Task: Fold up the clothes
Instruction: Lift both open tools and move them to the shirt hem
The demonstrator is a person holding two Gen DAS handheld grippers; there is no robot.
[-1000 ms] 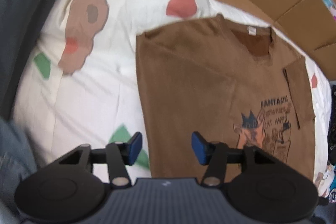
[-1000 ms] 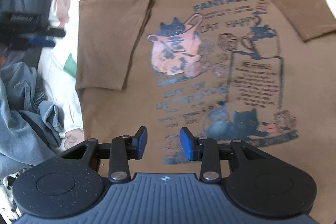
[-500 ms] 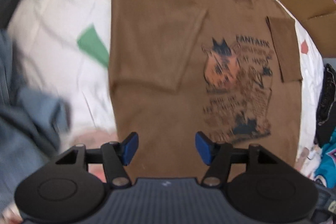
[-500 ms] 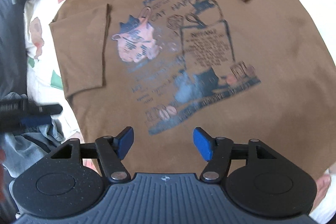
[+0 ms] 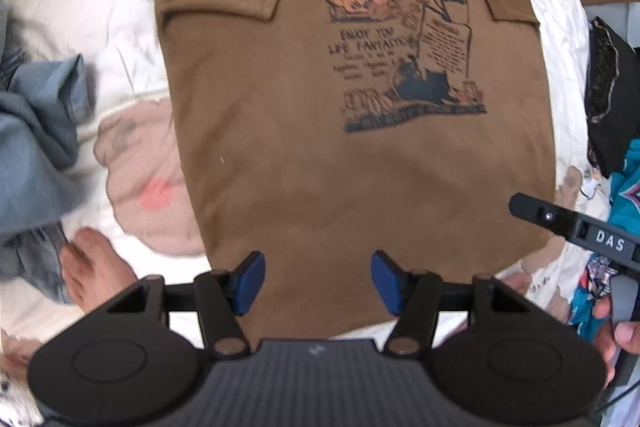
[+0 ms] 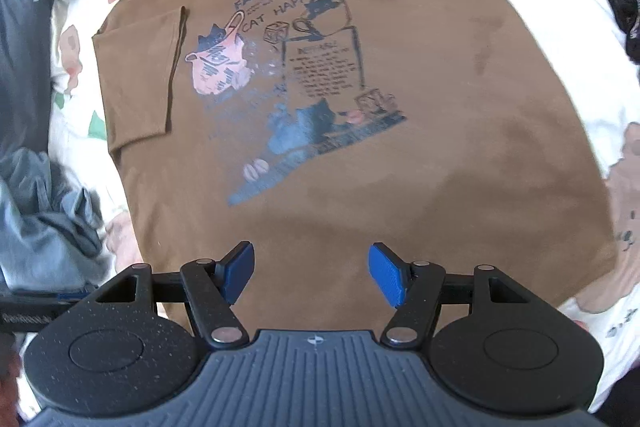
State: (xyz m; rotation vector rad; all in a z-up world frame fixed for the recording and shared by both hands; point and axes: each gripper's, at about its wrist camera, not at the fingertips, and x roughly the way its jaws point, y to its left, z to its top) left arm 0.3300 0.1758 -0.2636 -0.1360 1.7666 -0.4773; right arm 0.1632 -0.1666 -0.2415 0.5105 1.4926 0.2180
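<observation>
While both sleeves lie folded in, the brown T-shirt sits flat on the bed, its hem just ahead of the left gripper and right gripper, both open and empty; uneven pinches could skew the fold.

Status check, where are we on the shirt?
Both tongs open, empty. Brown T-shirt flat, sleeves folded in. Denim pile beside it.

The right gripper, its blue pads having just spread apart with nothing between them, hangs over the hem of a brown cat-print cotton T-shirt lying flat, sleeves folded inward.
</observation>
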